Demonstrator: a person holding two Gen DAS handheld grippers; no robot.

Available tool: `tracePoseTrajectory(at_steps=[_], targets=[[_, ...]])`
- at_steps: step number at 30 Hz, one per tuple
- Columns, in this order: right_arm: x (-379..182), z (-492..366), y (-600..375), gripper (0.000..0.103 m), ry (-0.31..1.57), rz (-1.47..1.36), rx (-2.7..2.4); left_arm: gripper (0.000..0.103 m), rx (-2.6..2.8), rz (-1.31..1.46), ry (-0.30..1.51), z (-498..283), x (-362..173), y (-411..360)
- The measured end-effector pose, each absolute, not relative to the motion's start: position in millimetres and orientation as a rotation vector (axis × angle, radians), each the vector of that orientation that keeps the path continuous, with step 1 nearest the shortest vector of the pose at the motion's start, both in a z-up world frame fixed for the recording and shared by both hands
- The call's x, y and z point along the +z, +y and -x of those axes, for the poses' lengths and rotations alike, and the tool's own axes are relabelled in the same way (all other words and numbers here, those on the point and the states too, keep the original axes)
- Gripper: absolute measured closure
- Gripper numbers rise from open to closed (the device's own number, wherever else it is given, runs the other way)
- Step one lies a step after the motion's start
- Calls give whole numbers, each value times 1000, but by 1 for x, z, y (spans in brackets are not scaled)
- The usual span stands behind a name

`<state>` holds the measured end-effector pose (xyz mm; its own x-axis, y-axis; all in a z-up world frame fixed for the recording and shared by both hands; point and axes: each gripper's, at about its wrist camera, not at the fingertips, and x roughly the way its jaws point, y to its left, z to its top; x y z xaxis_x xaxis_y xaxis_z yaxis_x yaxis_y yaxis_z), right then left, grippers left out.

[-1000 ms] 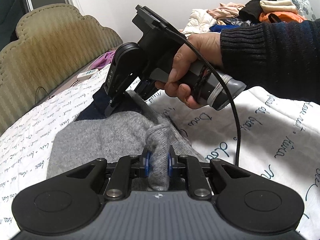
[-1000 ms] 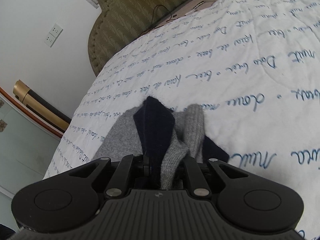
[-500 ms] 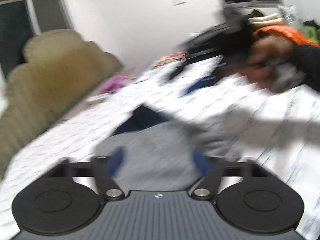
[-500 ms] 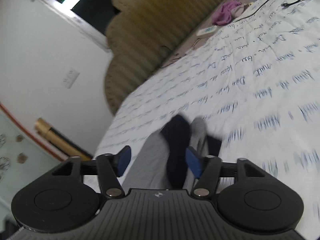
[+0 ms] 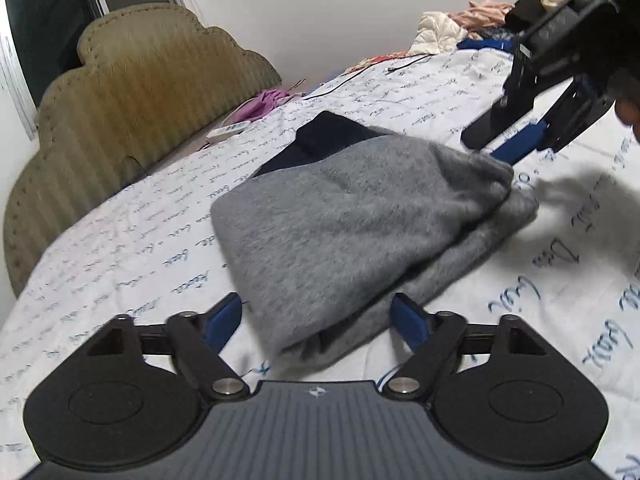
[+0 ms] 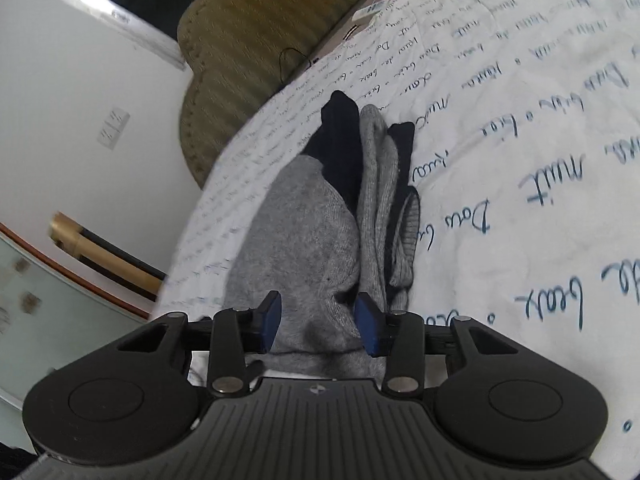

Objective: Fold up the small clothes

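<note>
A grey garment with dark navy trim (image 5: 352, 224) lies folded over on the white quilt with blue writing (image 5: 152, 264). My left gripper (image 5: 316, 320) is open, its blue pads either side of the garment's near edge, holding nothing. My right gripper (image 6: 318, 324) is open just above the grey cloth (image 6: 296, 248), with the navy and grey folded layers (image 6: 376, 184) ahead of it. The right gripper also shows in the left wrist view (image 5: 516, 148), open, at the garment's far right corner.
A padded olive headboard (image 5: 132, 92) runs along the left. A white remote (image 5: 230, 131) and purple cloth (image 5: 268, 100) lie by it. A pile of clothes (image 5: 472, 24) sits at the far end. A black cable (image 5: 360, 72) crosses the quilt. A wall socket (image 6: 114, 128) is left.
Both grippers were shut on the grey cloth a second ago. Both have opened and let go and drawn back. The garment now lies folded on the quilt.
</note>
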<state>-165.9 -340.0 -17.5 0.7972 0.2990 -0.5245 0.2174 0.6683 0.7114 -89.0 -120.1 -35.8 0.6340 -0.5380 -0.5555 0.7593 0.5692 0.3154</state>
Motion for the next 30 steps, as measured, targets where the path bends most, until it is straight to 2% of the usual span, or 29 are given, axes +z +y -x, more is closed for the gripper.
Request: tracePoseTrajectory(at_steps=[1,2,4,6,7,11,14,16,18,19,20,21,23,24,25,27,28,29,30], targets=[[-16,162,-337,61,683,-819,38,48,-780,-566,444,95,-40,-123],[-16,159,-334,63,699,-787,23,57,-769,-557,462,97,-42,-123],[-15,155,-330,65,727,-713,14,71,-764,-527,496,92,-44,-121],[-18,149,-324,75,778,-636,3,79,-757,-519,501,90,-45,-120],[-22,144,-322,94,815,-609,-6,85,-753,-516,497,89,-45,-118],[-21,150,-317,96,845,-606,17,93,-773,-480,529,84,-32,-102],[-14,162,-313,97,838,-629,42,93,-777,-444,588,71,-28,-89],[-30,163,-314,98,869,-648,23,93,-774,-465,628,66,-43,-93],[-43,163,-319,98,841,-705,23,93,-762,-511,576,74,-51,-100],[-43,162,-321,94,828,-733,23,93,-772,-522,566,78,-48,-100],[-40,163,-322,84,824,-743,31,91,-799,-512,565,80,-43,-96],[-35,164,-324,79,824,-751,42,90,-833,-499,565,81,-36,-88],[-18,166,-336,54,787,-787,69,86,-898,-462,579,80,-17,-69],[-7,168,-345,48,731,-802,69,83,-911,-431,586,76,-8,-63],[4,166,-353,41,678,-810,63,75,-912,-390,582,71,3,-59],[19,152,-372,41,599,-803,35,56,-880,-323,545,60,22,-63],[24,139,-381,41,574,-782,14,37,-859,-296,502,54,28,-72],[26,123,-388,41,555,-765,-3,24,-835,-282,458,50,31,-81],[27,104,-395,41,542,-762,-18,22,-813,-282,418,47,30,-94]])
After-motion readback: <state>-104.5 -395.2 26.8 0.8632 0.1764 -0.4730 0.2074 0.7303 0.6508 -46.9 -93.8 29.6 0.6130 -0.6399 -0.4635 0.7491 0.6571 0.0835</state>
